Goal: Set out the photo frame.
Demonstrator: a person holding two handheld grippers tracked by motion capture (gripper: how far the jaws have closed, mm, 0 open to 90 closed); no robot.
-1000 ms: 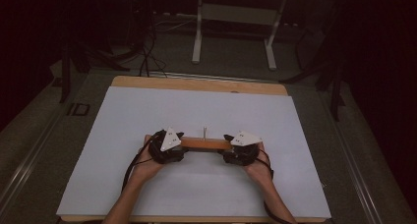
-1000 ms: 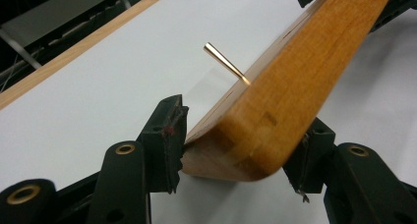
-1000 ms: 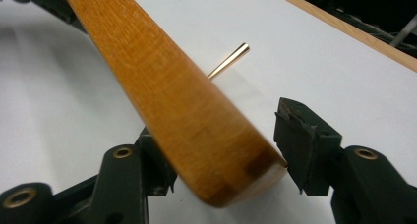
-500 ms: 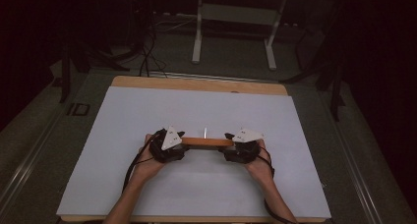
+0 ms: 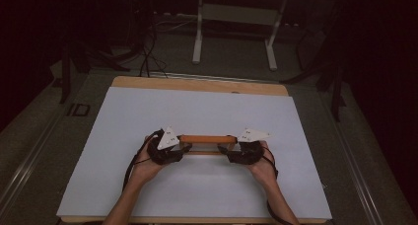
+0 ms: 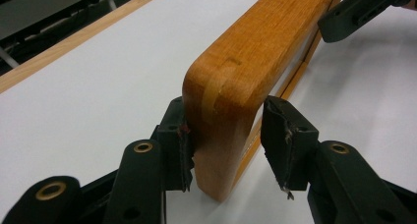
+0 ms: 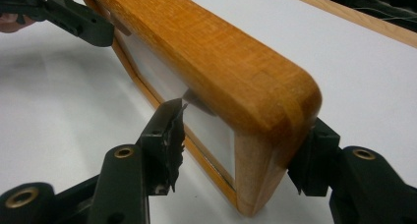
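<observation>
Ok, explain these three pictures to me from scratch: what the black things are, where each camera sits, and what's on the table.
A person holds a hand-held grasping tool in each hand: the left tool and right tool. One camera looks down from above; the other two ride on the tools, looking along their black jaws. On the white table stands a wooden frame with a glass-like pane, upright on its edge. Each tool's jaws straddle one end of it, but with one jaw standing apart, so neither is clamped shut.

Legible markings: one. Dark letters "ID" on the grey floor strip just left of the white-topped wooden desk. No other text, brand or number readable.
</observation>
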